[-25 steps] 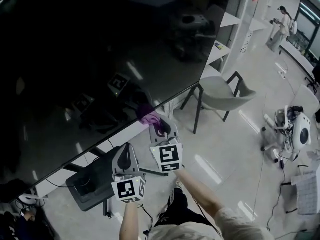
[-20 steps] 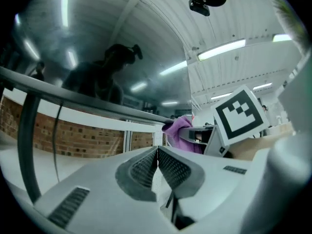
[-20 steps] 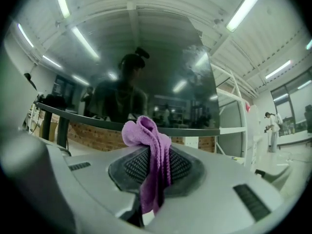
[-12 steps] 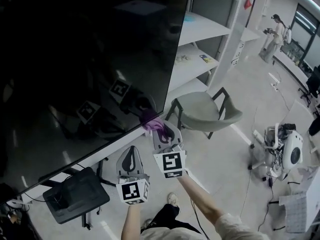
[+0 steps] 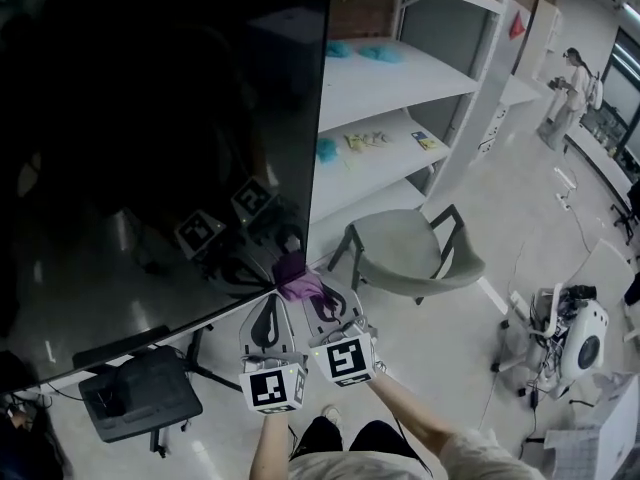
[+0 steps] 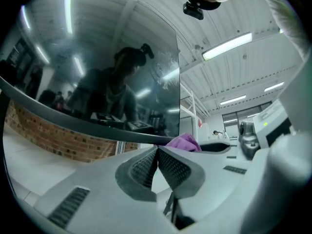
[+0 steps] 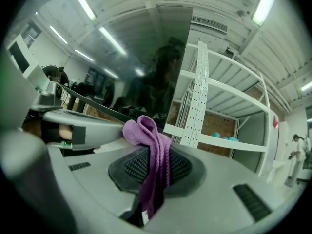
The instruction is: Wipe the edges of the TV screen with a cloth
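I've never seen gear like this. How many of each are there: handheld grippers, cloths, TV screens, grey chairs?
Grippers: 2 (left gripper, right gripper)
Purple cloth: 1
TV screen: 1
Grey chair: 1
Total: 5

Chair (image 5: 415,253): grey seat, dark legs, right of centre.
Shelving (image 5: 400,78): white, far behind the chair.
Teal lumps (image 5: 365,52): on an upper shelf.
Black box (image 5: 135,393): near left, perhaps a case.
Person (image 5: 572,83): standing far right.
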